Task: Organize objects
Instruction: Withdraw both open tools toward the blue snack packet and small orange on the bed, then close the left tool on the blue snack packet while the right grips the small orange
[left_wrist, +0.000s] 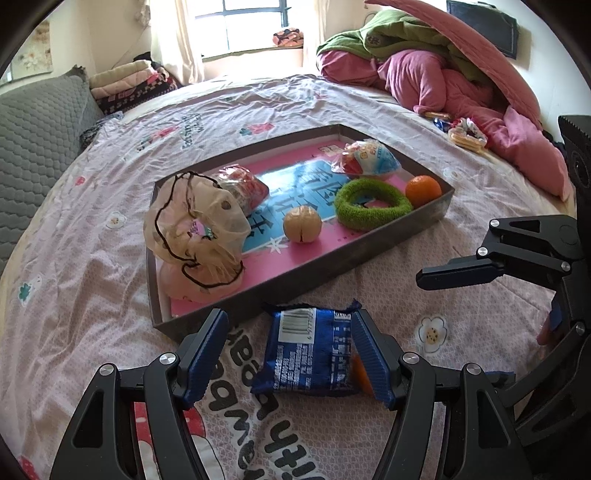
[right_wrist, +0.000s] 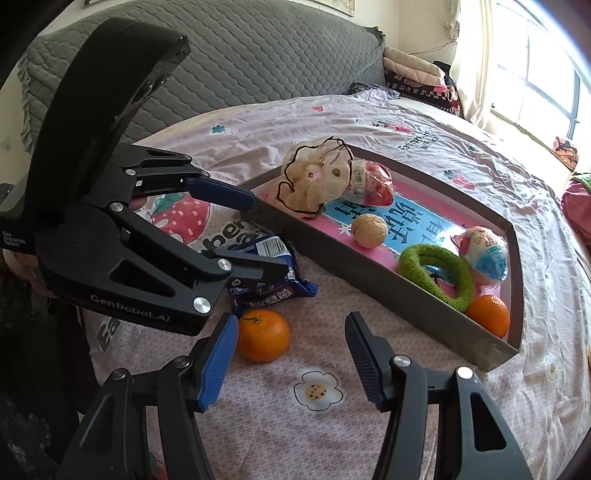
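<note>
I'm over a bed (left_wrist: 92, 258), window (left_wrist: 251, 26) behind; tray (left_wrist: 369, 251) ahead. Left hand-held gripper (left_wrist: 290, 354) released around blue snack packet (left_wrist: 306, 358); right hand-held gripper (right_wrist: 291, 354) released beside tangerine (right_wrist: 263, 335).

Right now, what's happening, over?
Left hand-held gripper open around blue snack packet. Right hand-held gripper open, beside loose orange. Tray ahead, nothing blocking.

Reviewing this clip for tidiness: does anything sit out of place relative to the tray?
Yes. A blue snack packet and a loose orange lie on the bedsheet outside the tray, while another orange and the rest sit inside. The left gripper is open around the packet.
</note>
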